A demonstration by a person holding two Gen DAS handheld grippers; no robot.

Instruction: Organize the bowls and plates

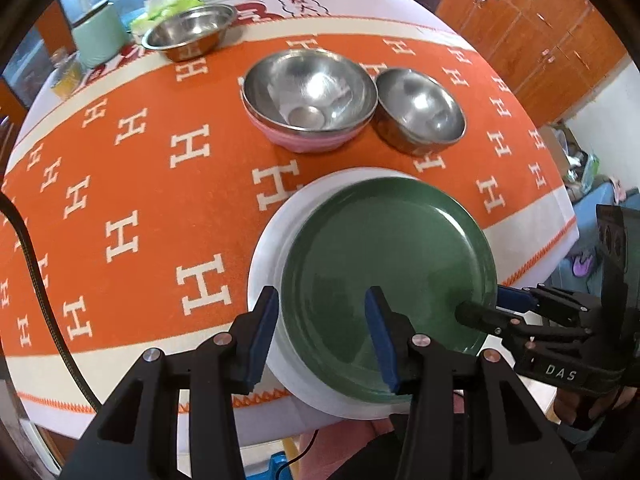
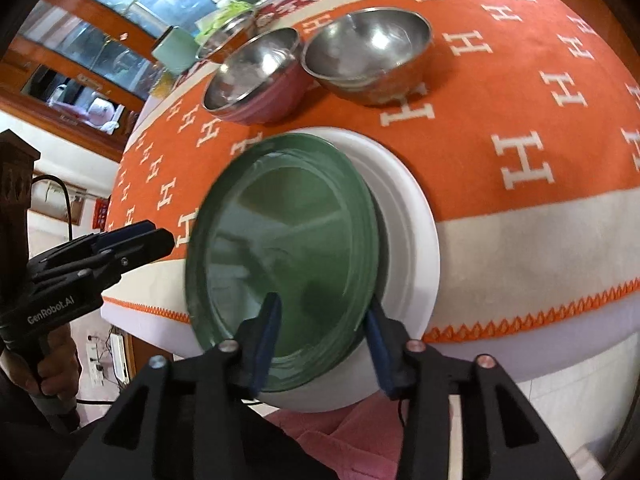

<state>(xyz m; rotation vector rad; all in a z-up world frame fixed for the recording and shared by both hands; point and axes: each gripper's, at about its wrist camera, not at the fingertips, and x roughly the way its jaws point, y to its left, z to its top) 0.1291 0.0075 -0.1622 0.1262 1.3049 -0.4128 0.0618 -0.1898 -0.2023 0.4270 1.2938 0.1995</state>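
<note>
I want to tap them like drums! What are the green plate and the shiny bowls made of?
The green plate looks like glazed ceramic or maybe enamel: smooth and glossy, reflecting light. The shiny bowls look like stainless steel: silvery with mirror-like reflections. One bowl sits nested in a pink one, whose material I can't tell.

Green plate (image 1: 384, 276) on white plate (image 1: 268, 264), orange cloth (image 1: 140, 184)

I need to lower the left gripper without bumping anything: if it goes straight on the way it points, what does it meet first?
Most likely the green plate: the left gripper straddles its near rim, with the white plate just beneath. Depth is hard to judge.
</note>
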